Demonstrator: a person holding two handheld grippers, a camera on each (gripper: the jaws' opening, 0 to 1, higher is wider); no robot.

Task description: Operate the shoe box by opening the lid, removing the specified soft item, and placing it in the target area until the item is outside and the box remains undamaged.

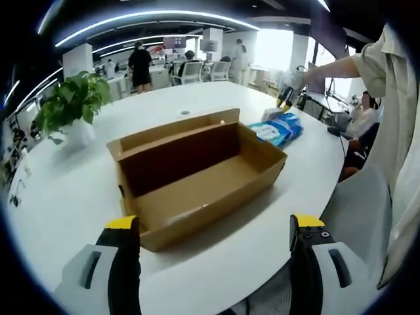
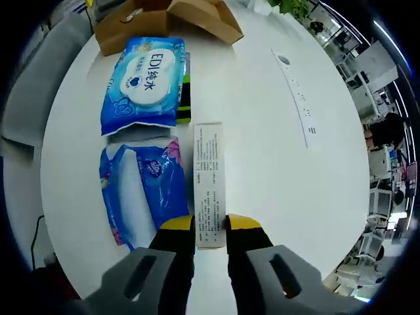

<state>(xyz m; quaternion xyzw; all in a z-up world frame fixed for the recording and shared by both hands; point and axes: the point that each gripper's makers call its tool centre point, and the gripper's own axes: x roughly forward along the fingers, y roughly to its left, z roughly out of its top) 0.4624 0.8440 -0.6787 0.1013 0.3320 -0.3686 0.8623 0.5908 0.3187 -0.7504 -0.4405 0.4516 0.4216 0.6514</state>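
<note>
The brown cardboard shoe box [image 1: 197,174] stands open and empty on the white table, its lid folded back on the far side. My left gripper [image 1: 214,226] hovers in front of it, open, with nothing between its jaws. Beyond the box's right end lie soft blue packs [image 1: 279,128]. In the right gripper view these are a blue wet-wipes pack [image 2: 146,82] and a blue tissue pack [image 2: 141,187]. Beside them lies a long white carton [image 2: 209,170], flat on the table. My right gripper [image 2: 210,224] is shut on its near end. A corner of the shoe box [image 2: 197,16] shows at the top.
A potted green plant [image 1: 72,102] stands at the table's far left. A dark green item [image 2: 186,98] peeks out beside the wipes pack. A person's sleeve and arm [image 1: 387,72] reach over the table's right edge [image 1: 328,190]. People and desks fill the background.
</note>
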